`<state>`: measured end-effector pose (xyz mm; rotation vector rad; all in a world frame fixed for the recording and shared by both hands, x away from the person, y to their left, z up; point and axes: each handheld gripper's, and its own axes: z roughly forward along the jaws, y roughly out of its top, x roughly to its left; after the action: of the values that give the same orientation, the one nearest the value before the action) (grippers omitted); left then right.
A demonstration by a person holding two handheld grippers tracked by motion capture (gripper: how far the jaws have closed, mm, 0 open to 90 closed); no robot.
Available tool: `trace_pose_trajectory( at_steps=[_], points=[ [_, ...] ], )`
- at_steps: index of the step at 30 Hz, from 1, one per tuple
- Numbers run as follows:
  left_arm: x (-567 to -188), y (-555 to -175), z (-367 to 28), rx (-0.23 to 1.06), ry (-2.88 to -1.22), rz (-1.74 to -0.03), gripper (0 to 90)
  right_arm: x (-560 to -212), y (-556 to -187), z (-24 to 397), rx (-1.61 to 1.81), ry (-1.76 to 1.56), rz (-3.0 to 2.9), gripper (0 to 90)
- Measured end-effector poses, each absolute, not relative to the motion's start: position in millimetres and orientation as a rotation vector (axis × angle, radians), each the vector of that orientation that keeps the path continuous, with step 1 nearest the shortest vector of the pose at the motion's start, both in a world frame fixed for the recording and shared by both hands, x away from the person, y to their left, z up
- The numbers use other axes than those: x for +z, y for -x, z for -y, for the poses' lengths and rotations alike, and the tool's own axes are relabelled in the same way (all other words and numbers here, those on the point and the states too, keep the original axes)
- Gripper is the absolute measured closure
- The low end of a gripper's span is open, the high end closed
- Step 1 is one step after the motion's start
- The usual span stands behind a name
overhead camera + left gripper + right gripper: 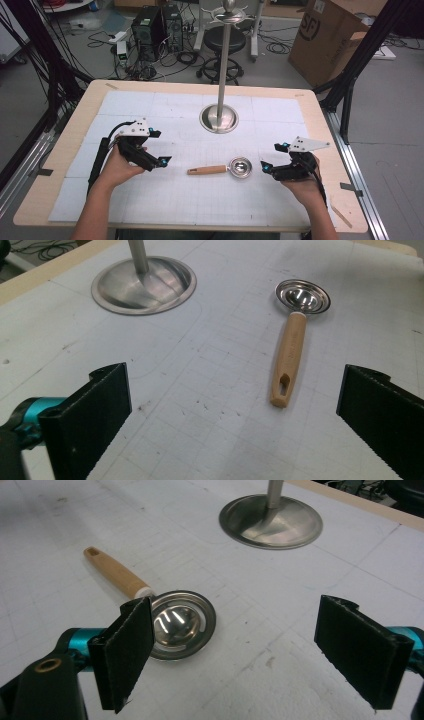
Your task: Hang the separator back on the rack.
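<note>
Left gripper [154, 147]: jaws wide apart, holding nothing. Measuring spoon [222, 168]: flat on white mat [165, 200], between both grippers, untouched; wooden handle toward left; pickup judged not begun. Hanging stand [219, 118]: beyond spoon. Right gripper [274, 156]: spread wide, empty. Cardboard box [325, 40]: reads "SF".
</note>
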<state>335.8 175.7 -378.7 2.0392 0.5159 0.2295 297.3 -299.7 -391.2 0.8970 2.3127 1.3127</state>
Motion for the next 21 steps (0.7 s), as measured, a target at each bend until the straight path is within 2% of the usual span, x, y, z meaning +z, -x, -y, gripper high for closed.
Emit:
trace_pose_trajectory(
  at_steps=[19, 21],
  points=[
    [-377, -335, -185, 0.24, -2.013, -0.524, 1.6, -379, -320, 248, 1.22, -0.748, -2.482, 16.5],
    [-377, -335, -185, 0.241, -2.011, -0.523, 1.6, -378, -323, 242, 1.196, -0.724, -2.505, 19.0]
  ],
)
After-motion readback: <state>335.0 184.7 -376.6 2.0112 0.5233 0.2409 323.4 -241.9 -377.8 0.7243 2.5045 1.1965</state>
